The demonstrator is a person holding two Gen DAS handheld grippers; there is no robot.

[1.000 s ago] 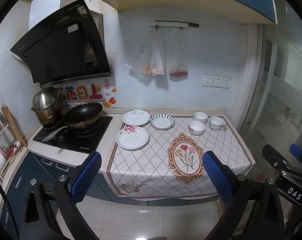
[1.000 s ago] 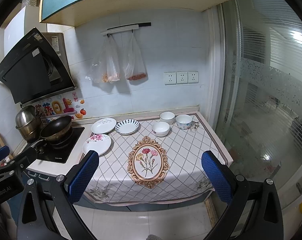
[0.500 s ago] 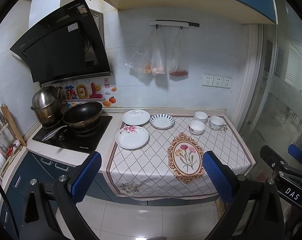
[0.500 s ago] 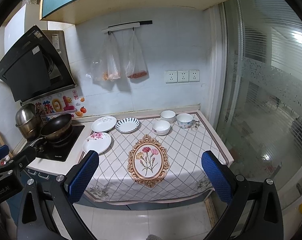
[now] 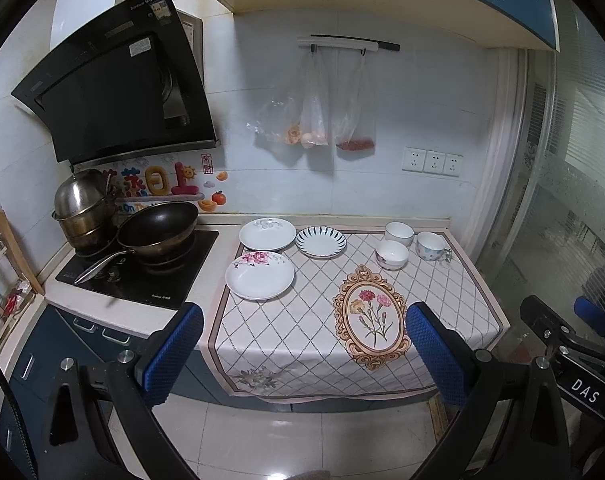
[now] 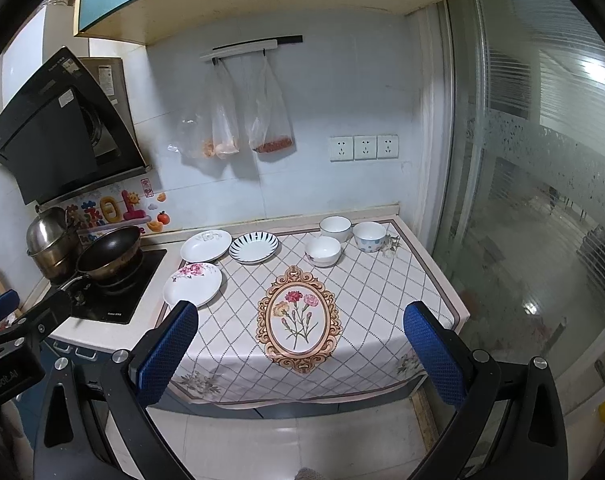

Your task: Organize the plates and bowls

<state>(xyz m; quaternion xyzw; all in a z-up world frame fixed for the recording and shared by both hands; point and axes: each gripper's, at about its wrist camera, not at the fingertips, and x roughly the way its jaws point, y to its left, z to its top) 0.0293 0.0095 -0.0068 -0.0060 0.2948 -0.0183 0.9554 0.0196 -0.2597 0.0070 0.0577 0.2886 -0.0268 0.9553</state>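
Three plates lie at the counter's back left: a pink-flowered plate, a pale-patterned white plate and a blue-striped plate. Three bowls stand at the back right: a plain white bowl, a flower-marked bowl and a blue-dotted bowl. My left gripper and right gripper are both open and empty, held in front of the counter, well short of the dishes.
A diamond-patterned cloth with a flower medallion covers the counter. A black wok and steel pots sit on the hob at left. A glass partition bounds the right. Bags hang on the wall.
Both views have shifted slightly; the counter looks a little nearer. No dish has moved and both grippers stay open.
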